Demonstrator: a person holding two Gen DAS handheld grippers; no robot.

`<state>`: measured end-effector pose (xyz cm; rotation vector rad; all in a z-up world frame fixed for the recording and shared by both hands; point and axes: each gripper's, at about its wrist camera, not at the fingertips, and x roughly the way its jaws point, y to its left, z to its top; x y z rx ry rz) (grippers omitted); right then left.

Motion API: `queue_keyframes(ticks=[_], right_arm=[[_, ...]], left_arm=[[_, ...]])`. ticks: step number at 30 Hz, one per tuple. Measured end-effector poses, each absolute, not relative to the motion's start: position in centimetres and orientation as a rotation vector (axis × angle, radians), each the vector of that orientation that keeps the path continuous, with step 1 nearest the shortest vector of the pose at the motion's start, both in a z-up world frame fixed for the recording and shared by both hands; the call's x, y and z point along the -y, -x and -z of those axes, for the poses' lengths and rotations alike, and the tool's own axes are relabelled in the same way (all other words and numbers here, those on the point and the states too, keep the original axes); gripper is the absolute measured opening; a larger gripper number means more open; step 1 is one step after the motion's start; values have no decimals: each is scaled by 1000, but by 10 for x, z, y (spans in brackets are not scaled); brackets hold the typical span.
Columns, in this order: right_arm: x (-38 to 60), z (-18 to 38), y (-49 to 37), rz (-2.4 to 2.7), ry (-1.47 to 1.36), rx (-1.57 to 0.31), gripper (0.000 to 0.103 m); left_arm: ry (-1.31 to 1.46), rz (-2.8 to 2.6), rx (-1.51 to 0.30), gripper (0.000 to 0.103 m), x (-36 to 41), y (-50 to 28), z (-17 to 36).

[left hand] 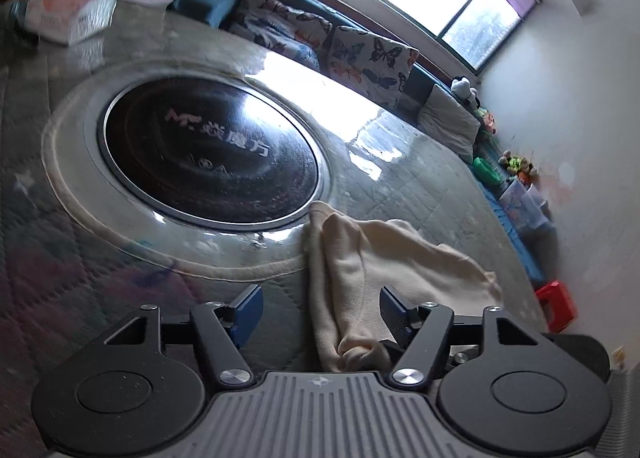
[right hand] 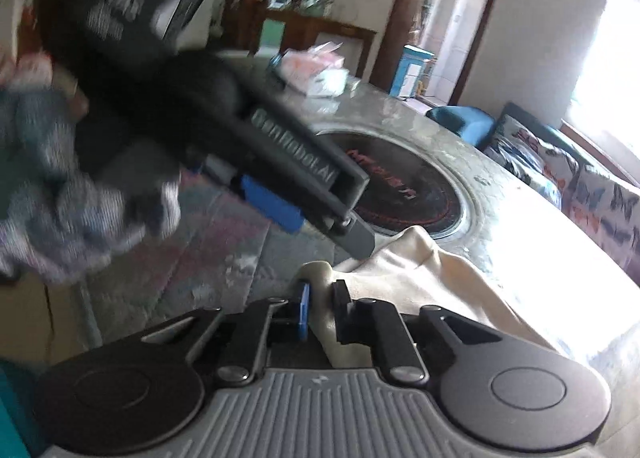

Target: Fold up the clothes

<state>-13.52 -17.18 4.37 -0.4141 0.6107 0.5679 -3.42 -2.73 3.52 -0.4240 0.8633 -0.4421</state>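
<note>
We see a cream cloth (left hand: pixel 400 258) lying on the table (left hand: pixel 80 258), just beside the near rim of the round black cooktop (left hand: pixel 208 149) set in the table's middle. The cloth is soft, plain and unpatterned, bunched into loose folds rather than spread flat; one corner peaks up towards the cooktop's rim, and a thick rolled fold runs back from there to the grippers.

The left gripper (left hand: pixel 320 318) stands with its fingers apart. The rolled fold lies between them, nearer the dark finger than the blue one, and neither pad presses on it as far as we can tell.

The right gripper (right hand: pixel 322 314) has its fingers drawn close together, pinching a narrow ridge of the cloth (right hand: pixel 420 270) between the blue pad and the black one. From the right wrist view the left gripper (right hand: pixel 320 213) crosses above the cloth on the cooktop's near side, held by a person's blurred patterned sleeve (right hand: pixel 60 197).

Beyond the cooktop, on the far side of the table, sits a tissue box (left hand: pixel 72 13).
</note>
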Motion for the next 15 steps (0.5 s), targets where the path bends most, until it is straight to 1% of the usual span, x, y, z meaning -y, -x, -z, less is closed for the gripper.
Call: queue_keyframes(ticks=[3,6,8,10,12,13,15], right_arm=[[184,-52,135,-568,321,-609,9],[191,-57,138,-568,288,-593,9],[194,-59,138,-574,276,-587,9],[196,-61,139,-580,264,-581,9],[199,-60,141,-590,258,-582,9],[200,-58,141,-594,256,-587,9],[205,-57,142,-597,241,-594,11]], left_arm=[[482,435,-899,68,32,29,-33],[538,442,-942,68,39,24,-29],[558,445,-961,66,44,23,-27],[568,446,-977,55,49,21,-24],[576,441,-1001,28,53,19,-21],[581,439,-1011,24,53,17,-19],[573,440,-1010,21,54,17,-18]])
